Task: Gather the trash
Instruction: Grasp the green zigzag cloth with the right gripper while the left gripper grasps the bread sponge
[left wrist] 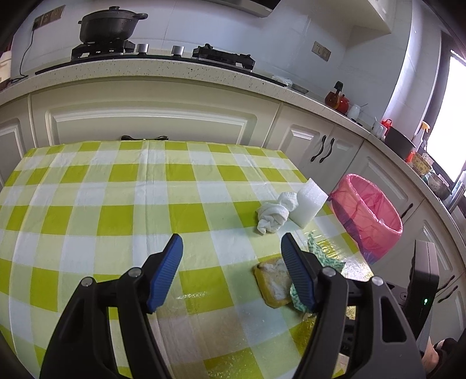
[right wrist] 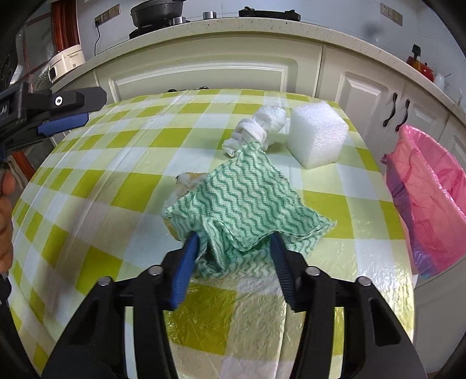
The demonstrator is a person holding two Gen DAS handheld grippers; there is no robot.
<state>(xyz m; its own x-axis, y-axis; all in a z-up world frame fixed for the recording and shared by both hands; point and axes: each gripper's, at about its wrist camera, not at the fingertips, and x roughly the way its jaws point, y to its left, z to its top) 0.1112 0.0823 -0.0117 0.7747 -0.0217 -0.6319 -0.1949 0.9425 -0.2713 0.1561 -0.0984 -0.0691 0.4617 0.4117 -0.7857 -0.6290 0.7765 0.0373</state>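
Note:
A green wavy-patterned cloth (right wrist: 247,198) lies draped over a yellow sponge (right wrist: 186,178) on the checked tablecloth. My right gripper (right wrist: 234,239) has its blue pads against both sides of the cloth's bunched near end. Behind it lie a crumpled white paper towel (right wrist: 262,125) and a white foam block (right wrist: 317,137). My left gripper (left wrist: 231,243) hangs open over the cloth-covered table, nothing between its fingers. Just beside its right finger are the sponge (left wrist: 272,281) and the green cloth (left wrist: 319,253). The paper towel (left wrist: 273,214) and foam block (left wrist: 308,204) sit beyond.
A bin lined with a pink bag (right wrist: 431,201) (left wrist: 370,212) stands off the table's right edge. White kitchen cabinets (left wrist: 151,119) and a counter with a stove and pot (left wrist: 110,24) run behind. A person's hand (right wrist: 5,204) shows at the left edge.

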